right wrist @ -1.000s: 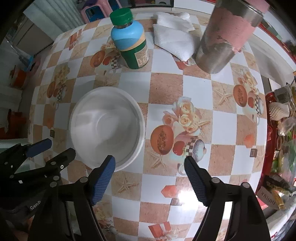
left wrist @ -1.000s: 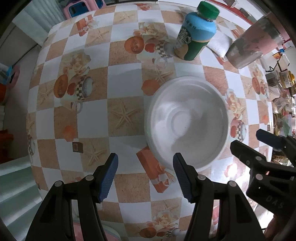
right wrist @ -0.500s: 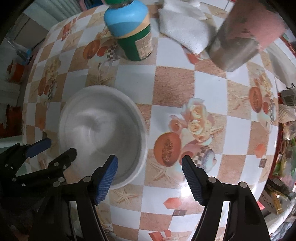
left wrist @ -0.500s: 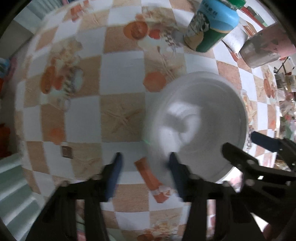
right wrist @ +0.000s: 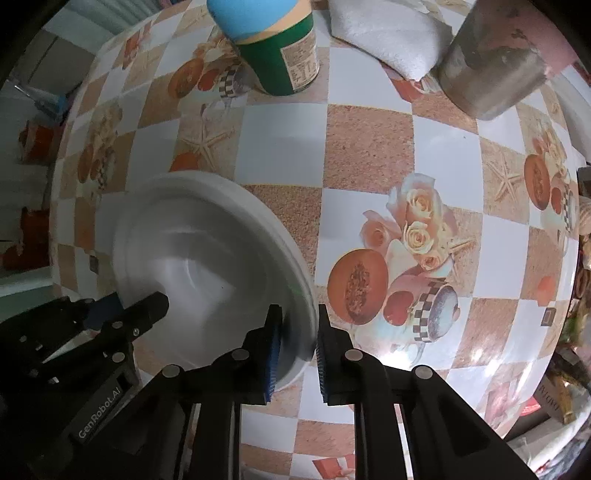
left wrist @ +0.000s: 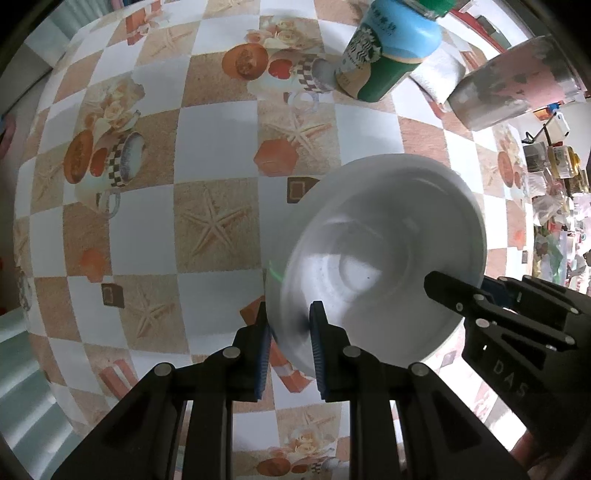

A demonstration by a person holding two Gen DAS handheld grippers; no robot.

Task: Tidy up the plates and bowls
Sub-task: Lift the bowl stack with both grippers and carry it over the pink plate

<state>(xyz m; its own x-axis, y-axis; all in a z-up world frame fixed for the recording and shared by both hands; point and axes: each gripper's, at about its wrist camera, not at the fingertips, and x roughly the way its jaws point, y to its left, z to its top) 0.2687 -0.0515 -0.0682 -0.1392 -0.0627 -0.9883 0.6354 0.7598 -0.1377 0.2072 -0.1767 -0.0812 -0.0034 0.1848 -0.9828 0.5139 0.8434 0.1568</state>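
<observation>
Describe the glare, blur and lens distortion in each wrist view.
Left wrist view: the fisheye bows the checkered tablecloth; the white bowl looks smeared along its left rim. Right wrist view: glare whitens the cloth below the printed cup, the bottle is cropped on top, corners vignette black.

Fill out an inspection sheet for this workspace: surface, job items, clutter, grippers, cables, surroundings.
Surface: table under a checkered cloth printed with fruit, roses and starfish.
Job's things: one white bowl, upright, gripped at opposite rims.
Clutter: green and blue bottle, white cloth, metal tumbler, all beyond the bowl.
Grippers: left gripper shut on the bowl's rim, jaws just closed; right gripper shut on the far rim, jaws just closed.
Cables: nothing seen.
Surroundings: crowded shelf of small goods beside the table; floor beyond the other side.
</observation>
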